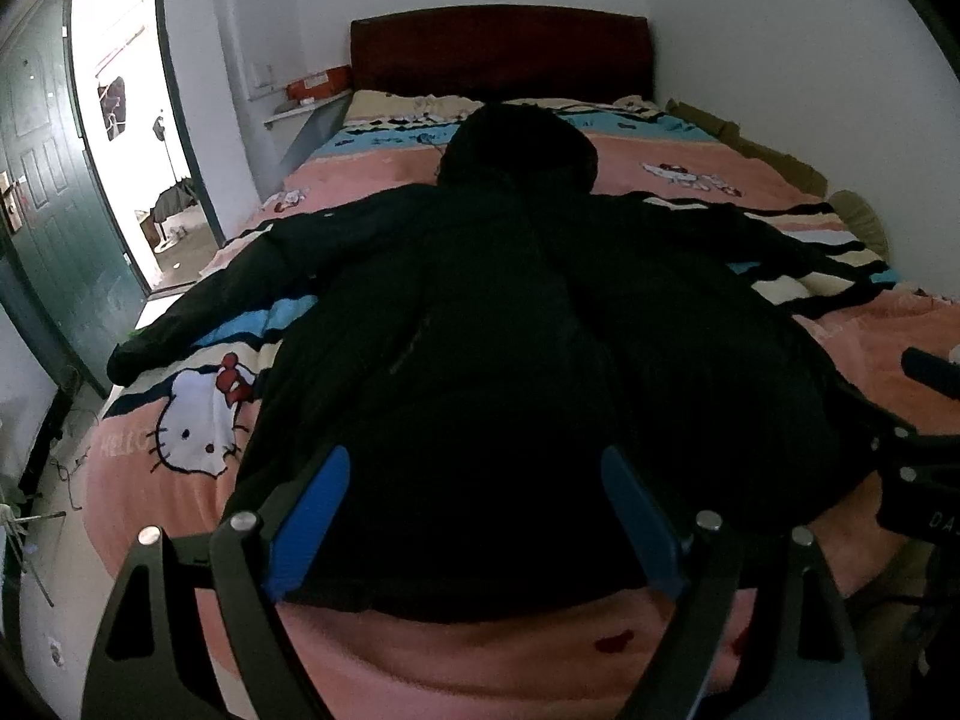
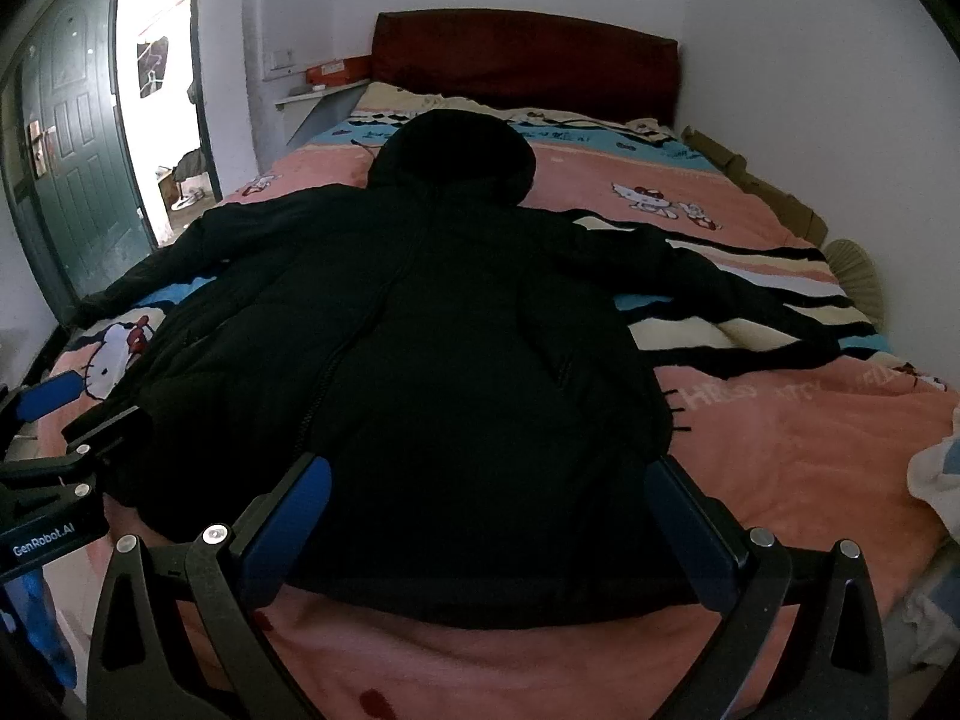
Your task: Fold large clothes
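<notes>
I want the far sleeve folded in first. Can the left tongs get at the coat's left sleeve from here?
Probably yes. The left tongs are open and empty over the coat's hem, and the left sleeve lies flat and uncovered on the blanket, though it needs a reach leftward.

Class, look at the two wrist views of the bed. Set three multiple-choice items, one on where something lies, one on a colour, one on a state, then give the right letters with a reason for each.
1. Where does the hood of the black coat point?
A. toward the headboard
B. toward the door
C. toward the foot of the bed

2. What colour are the pads on the claw fingers?
A. red
B. blue
C. white

3. How does the left claw stand?
A. shut on a sleeve
B. open over the coat hem
C. shut on the hood

Answers:
1 A, the hood lies nearest the dark red headboard.
2 B, the pads show blue in both views.
3 B, its fingers stand wide apart with the hem between them, as do the right claw's.
</notes>
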